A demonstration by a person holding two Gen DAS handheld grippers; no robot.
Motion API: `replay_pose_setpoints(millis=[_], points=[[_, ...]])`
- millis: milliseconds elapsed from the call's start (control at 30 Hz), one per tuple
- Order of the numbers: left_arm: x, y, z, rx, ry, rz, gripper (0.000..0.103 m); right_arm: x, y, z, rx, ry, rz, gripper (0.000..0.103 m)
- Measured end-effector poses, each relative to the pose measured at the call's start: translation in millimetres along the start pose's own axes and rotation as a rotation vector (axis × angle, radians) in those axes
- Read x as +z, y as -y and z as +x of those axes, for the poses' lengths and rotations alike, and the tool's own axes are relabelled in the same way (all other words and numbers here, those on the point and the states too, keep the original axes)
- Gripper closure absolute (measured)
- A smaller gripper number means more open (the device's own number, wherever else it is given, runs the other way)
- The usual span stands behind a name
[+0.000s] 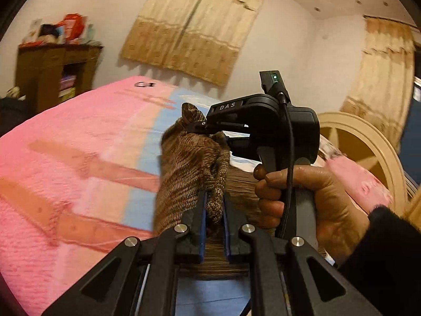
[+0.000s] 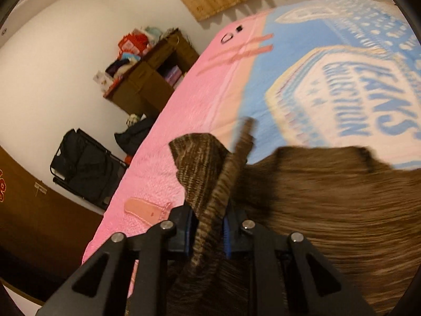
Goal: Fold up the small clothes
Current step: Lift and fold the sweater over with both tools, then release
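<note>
Both the left tongs (image 1: 214, 205) and right tongs (image 2: 210, 221) pinch an edge of the brown knit (image 1: 184, 163), lifted over the bed (image 1: 65, 137). Carry both edges level and together, so the fold lands square.

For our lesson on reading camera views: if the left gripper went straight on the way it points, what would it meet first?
Probably the right gripper, which grips the same brown knit garment just ahead of the left gripper. Depth is unclear.
</note>
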State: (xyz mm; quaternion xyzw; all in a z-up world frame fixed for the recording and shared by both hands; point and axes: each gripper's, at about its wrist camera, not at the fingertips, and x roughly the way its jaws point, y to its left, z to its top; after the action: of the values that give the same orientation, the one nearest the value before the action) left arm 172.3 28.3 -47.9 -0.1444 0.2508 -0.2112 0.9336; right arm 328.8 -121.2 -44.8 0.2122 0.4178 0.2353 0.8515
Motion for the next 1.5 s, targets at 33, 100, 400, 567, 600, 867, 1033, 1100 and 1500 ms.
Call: replay_pose_setpoints(millis=[33, 100, 400, 567, 600, 867, 1033, 1100, 1500], points=[[-1.1, 9.5, 3.1, -0.016, -0.008, 0.015, 0.094, 0.5, 8.0, -13.0, -0.002, 0.014, -0.001, 0.082], [-1.7, 22.3, 9.6, -0.043, -0.024, 0.038, 0.094, -2.9, 21.7, -35.4, -0.016, 0.034, -0.003, 0.083], [-13.9, 90.9, 41.9, -0.159, -0.109, 0.154, 0.094, -5.5, 88.2, -93.4, -0.088, 0.08, -0.001, 0.084], [-26.9, 119.9, 66.6, -0.19, -0.16, 0.184, 0.094, -6.2, 109.5, -126.0, -0.161, 0.132, -0.085, 0.084], [-30.6, 122.1, 72.5, -0.189, -0.177, 0.182, 0.094, -7.2, 111.5, -128.1, -0.184, 0.134, -0.114, 0.084], [-55.3, 129.8, 94.0, -0.16, -0.25, 0.221, 0.094, -19.8, 146.6, -105.2, -0.299, 0.056, -0.215, 0.083], [-55.8, 120.0, 93.9, -0.17, -0.349, 0.184, 0.09, -29.5, 175.1, -112.5, -0.328, 0.052, -0.159, 0.047], [-53.6, 118.8, 86.5, -0.186, -0.384, 0.171, 0.072, -32.5, 183.0, -128.4, -0.309, 0.089, -0.108, 0.045], [-43.0, 69.1, -14.3, -0.059, -0.291, 0.283, 0.028, -129.6, 147.9, -257.6, -0.359, 0.252, -0.044, 0.045]])
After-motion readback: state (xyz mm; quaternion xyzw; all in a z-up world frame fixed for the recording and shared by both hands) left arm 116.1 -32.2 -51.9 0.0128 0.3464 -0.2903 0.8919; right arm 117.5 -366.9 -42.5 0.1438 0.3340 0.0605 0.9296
